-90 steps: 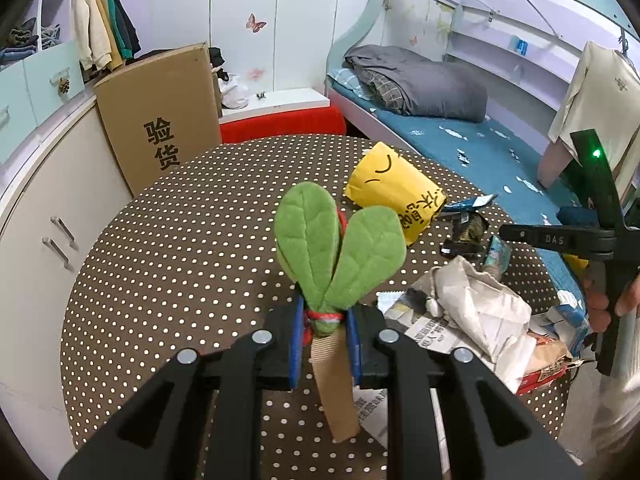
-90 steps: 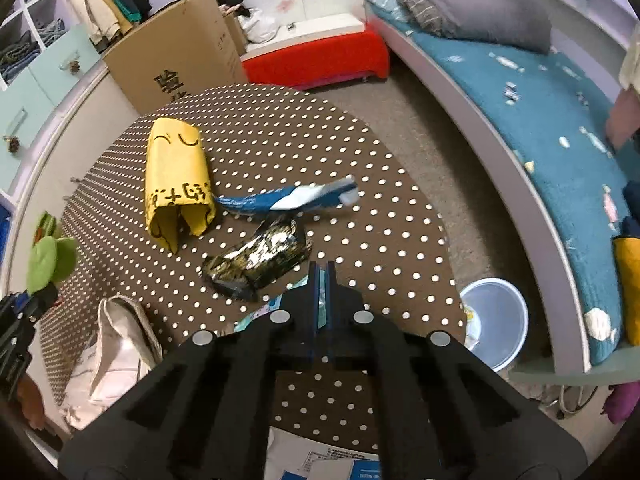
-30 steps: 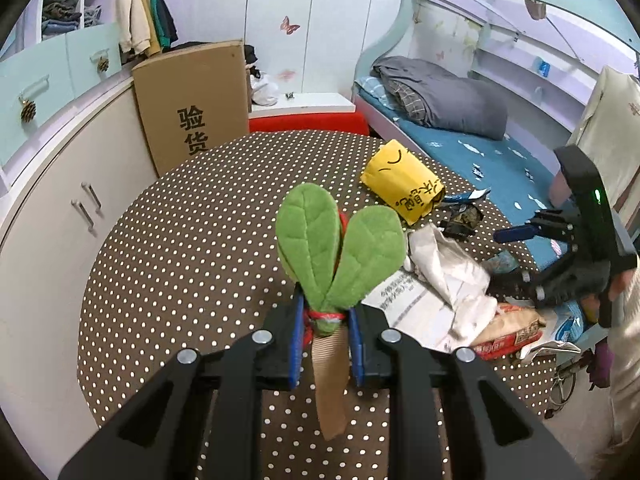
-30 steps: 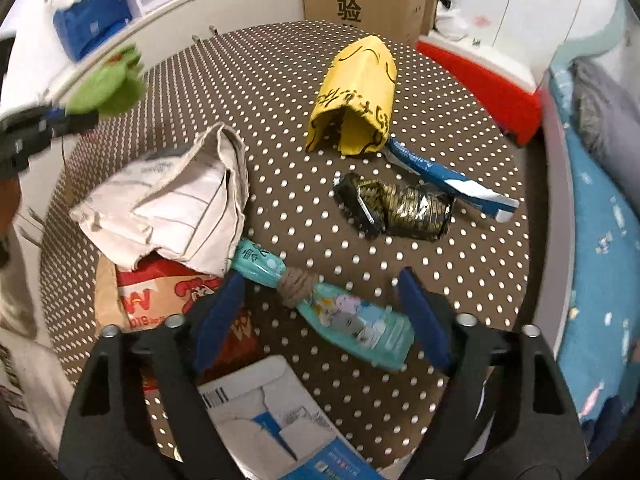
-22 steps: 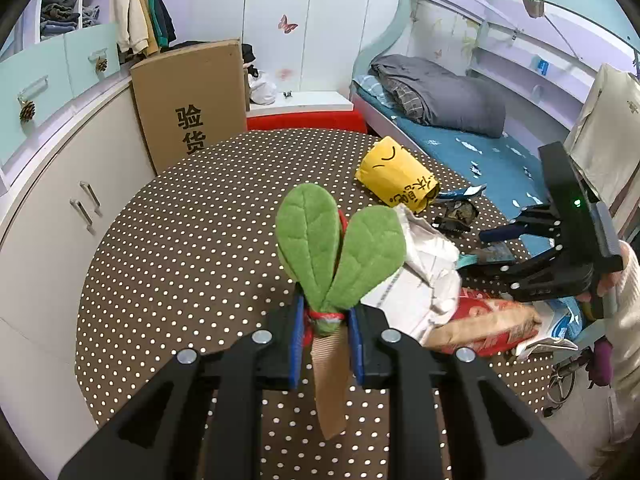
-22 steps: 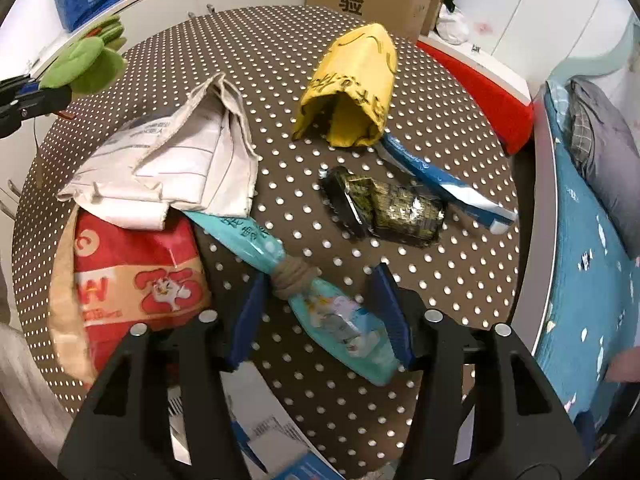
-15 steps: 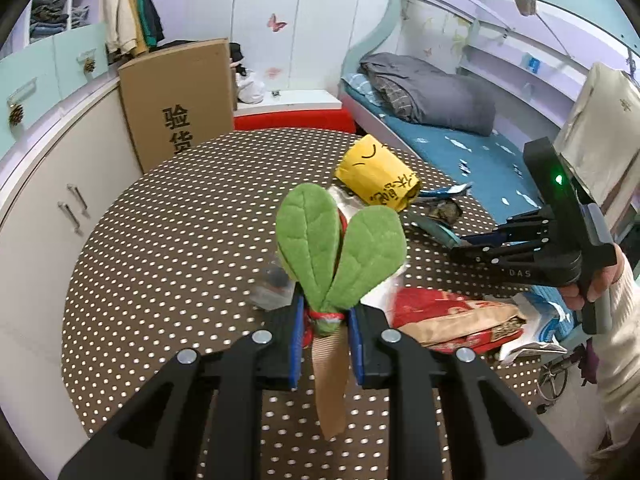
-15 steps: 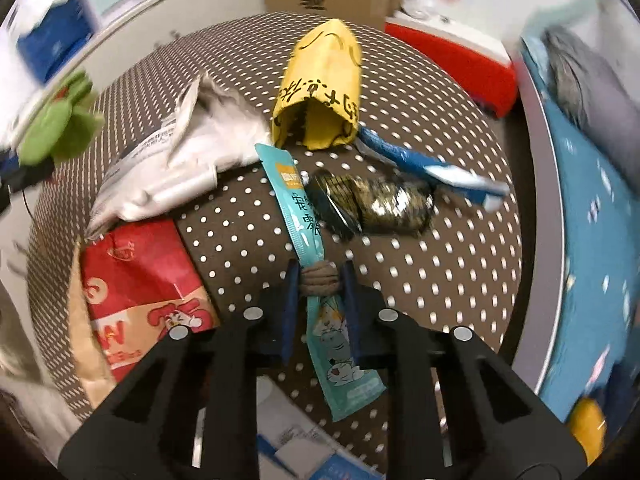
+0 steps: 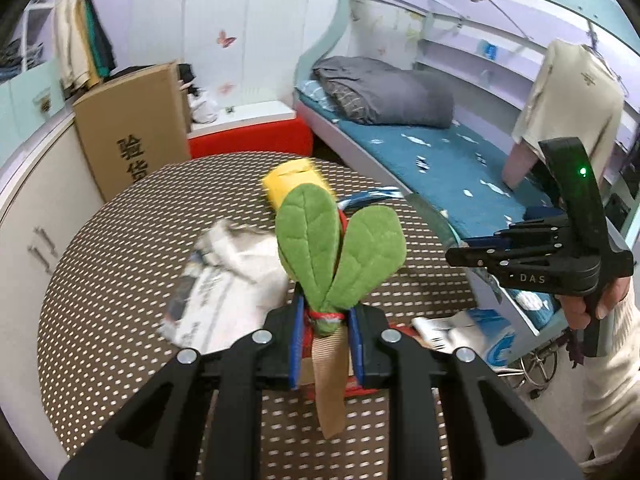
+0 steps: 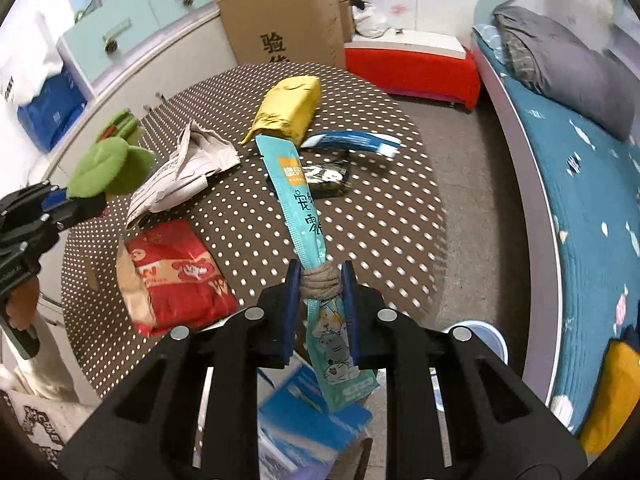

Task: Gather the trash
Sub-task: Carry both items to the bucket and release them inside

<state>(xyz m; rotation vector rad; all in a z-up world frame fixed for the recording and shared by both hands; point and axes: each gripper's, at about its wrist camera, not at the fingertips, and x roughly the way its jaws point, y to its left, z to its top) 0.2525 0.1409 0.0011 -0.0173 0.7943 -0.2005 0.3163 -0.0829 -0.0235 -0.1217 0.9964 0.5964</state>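
My right gripper (image 10: 320, 280) is shut on a long teal snack wrapper (image 10: 296, 200), its pads pressing on the rope knot around the wrapper's middle. The wrapper hangs lifted above the brown dotted round table (image 10: 380, 220). My left gripper (image 9: 326, 320) is shut on a green two-leaf plush toy (image 9: 340, 248) with a tan ribbon tail. On the table lie a yellow bag (image 10: 292, 108), a blue wrapper (image 10: 352, 142), a dark foil wrapper (image 10: 328, 178), crumpled newspaper (image 10: 188, 168) and a red snack bag (image 10: 176, 276).
A blue-and-white envelope (image 10: 312, 420) overhangs the table's near edge. A pale blue bucket (image 10: 484, 340) stands on the floor beside the bed (image 10: 580, 200). A cardboard box (image 10: 280, 16), a red bench (image 10: 412, 68) and cabinets (image 10: 132, 40) ring the far side.
My right gripper closed on the teal wrapper's knot and raised it off the table. My left gripper, still holding the leaf toy, moved sideways over the newspaper.
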